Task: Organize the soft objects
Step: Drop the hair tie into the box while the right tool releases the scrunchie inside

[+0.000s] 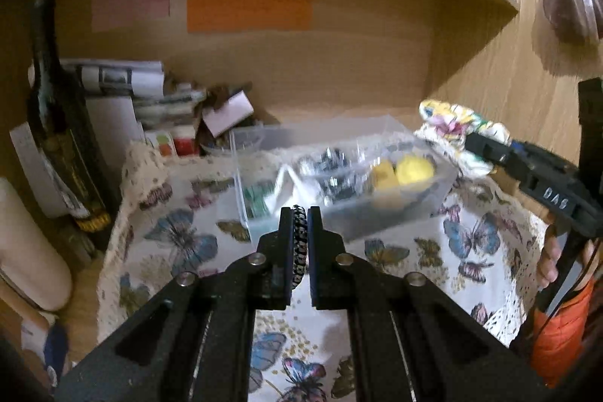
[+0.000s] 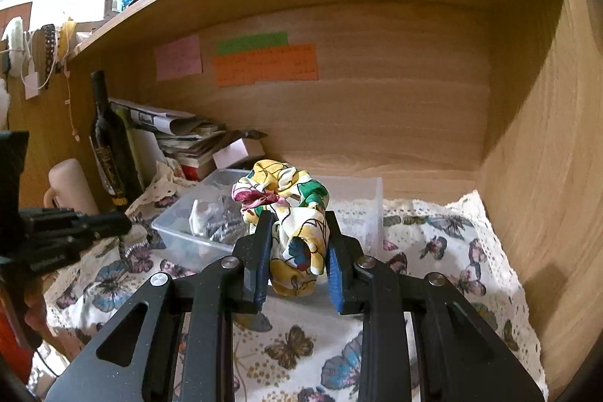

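My left gripper point(image 1: 300, 213) is shut on a black-and-white braided band point(image 1: 300, 243), held just in front of a clear plastic box point(image 1: 395, 206). The box holds yellow soft items point(image 1: 413, 170), dark patterned pieces and something green. My right gripper point(image 2: 297, 219) is shut on a floral fabric scrunchie point(image 2: 290, 210), white, yellow, green and pink, held above the box's right part point(image 2: 363, 210). In the left wrist view the right gripper point(image 1: 467, 138) and scrunchie point(image 1: 452, 117) show at the right, above the box's far corner. The left gripper point(image 2: 124, 219) shows at the left in the right wrist view.
The box stands on a butterfly-print cloth point(image 2: 433, 251) inside a wooden shelf bay point(image 2: 377, 100). A dark wine bottle point(image 2: 107, 145), a stack of papers point(image 2: 177, 134) and a cream cylinder point(image 2: 69, 185) stand at the left. Sticky notes point(image 2: 264, 63) are on the back wall.
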`<state>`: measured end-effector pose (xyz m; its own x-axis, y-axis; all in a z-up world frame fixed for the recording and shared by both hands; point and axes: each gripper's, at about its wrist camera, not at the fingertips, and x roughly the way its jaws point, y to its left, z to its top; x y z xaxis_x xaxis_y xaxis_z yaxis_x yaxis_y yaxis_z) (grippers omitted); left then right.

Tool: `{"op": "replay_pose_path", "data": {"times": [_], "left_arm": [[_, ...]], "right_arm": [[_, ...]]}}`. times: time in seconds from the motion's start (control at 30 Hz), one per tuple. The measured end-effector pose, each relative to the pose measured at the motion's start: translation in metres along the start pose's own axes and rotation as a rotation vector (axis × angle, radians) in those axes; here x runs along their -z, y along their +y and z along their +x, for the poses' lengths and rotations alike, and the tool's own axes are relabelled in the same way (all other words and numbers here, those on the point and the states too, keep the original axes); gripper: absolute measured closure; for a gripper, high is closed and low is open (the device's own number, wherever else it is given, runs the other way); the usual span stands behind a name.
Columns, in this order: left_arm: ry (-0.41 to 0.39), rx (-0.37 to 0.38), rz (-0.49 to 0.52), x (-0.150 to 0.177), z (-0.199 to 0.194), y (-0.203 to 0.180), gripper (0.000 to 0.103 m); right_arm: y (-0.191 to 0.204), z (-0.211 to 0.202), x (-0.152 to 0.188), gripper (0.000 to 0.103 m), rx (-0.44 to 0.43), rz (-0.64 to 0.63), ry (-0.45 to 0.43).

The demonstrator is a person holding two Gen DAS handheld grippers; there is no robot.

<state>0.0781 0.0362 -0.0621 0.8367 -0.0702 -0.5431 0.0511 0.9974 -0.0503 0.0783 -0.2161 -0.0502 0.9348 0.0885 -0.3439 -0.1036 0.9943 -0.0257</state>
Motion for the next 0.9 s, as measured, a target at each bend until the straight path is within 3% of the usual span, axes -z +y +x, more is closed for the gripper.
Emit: {"op": "replay_pose_path", "data": {"times": [0.2,0.4,0.8,0.9], "left_arm": [[-0.066,-0.018,0.028,-0.03,-0.006,-0.001,0.097],[-0.072,-0.008,0.01,-0.054,0.013,0.004,0.097],[0.04,0.049,-0.028,-0.062,0.085,0.01,0.097],[0.093,0.057,-0.031,-0.057,0.101,0.011,0.096]], "right_arm": [[0.0,0.017,-0.013,0.08,-0.004,-0.008,0.003],[0.002,0.041,-0.023,0.079,-0.015,-0.02,0.034],[0.009,0.096,-0.017,0.079,-0.029,-0.05,0.163],[0.012,0.106,-0.011,0.067,-0.037,-0.065,0.212]]}}
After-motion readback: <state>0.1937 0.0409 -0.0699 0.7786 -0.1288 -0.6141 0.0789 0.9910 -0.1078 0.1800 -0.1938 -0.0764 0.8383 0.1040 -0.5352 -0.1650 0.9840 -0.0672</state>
